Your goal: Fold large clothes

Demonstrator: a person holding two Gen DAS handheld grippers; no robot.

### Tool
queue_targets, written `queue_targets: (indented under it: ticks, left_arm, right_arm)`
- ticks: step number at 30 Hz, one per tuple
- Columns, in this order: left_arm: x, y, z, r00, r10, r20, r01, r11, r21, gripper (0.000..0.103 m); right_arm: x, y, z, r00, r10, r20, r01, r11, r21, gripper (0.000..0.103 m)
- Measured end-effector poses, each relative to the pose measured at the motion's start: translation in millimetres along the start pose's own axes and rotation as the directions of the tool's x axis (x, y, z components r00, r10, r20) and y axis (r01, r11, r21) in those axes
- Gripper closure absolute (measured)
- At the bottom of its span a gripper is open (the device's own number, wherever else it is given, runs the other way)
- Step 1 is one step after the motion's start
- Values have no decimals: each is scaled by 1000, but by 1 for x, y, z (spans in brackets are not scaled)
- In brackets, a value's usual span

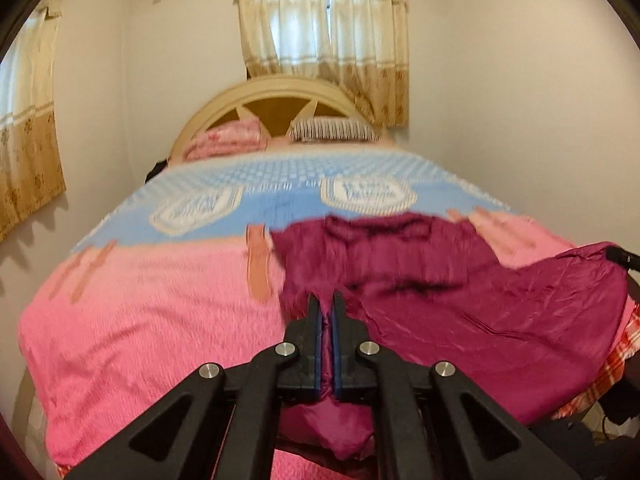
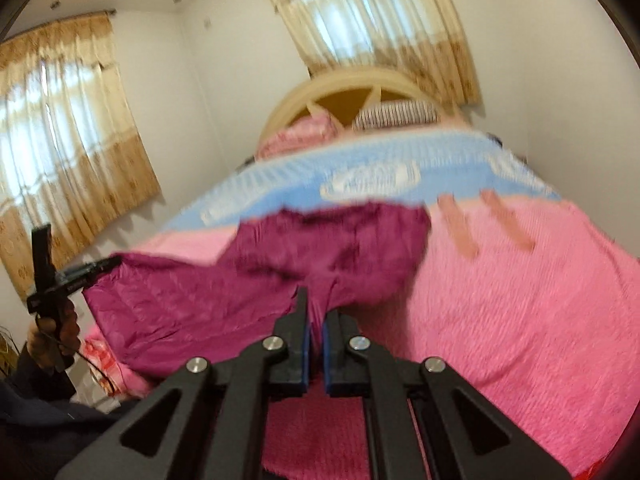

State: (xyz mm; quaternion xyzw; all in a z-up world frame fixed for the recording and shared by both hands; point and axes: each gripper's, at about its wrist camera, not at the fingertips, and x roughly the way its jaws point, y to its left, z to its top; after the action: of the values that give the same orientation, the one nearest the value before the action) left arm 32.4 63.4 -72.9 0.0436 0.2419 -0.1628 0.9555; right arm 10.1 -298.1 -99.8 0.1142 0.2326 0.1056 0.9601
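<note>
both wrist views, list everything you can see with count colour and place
garment: 1, maroon, near end of bed, near edge lifted by both grippers
bedspread: 1, pink with blue far part, covering bed
pillows: 2, one pink, one striped, at headboard
headboard: 1, cream and brown, far end
curtains: 2 sets, cream and gold, behind headboard and on side wall
left gripper: black, shut on garment
right gripper: black, shut on garment
hand: 1, holding left gripper's handle
</note>
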Motion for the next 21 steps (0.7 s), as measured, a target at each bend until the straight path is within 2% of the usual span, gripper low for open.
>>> queue_targets:
  ticks: [3, 7, 15, 21]
  left_arm:
    - [29, 5, 23, 1000, 20, 8, -20, 1000, 20, 100]
    - [85, 10, 44, 998, 64, -2, -64, 998, 25, 100]
    - [221, 14, 69, 987, 143, -74, -139, 989, 57, 100]
    - [297, 17, 77, 975, 198, -105, -194, 980, 46, 96]
  right_arm:
    - [6, -8, 24, 998, -19, 56, 18, 1000, 4, 97]
    - [47, -28, 52, 996, -33, 81, 30, 999, 30, 97]
    - [144, -76, 87, 994, -95, 55, 86, 986, 146, 97]
    - [206, -104, 102, 990, -138, 5, 135, 974, 183, 97]
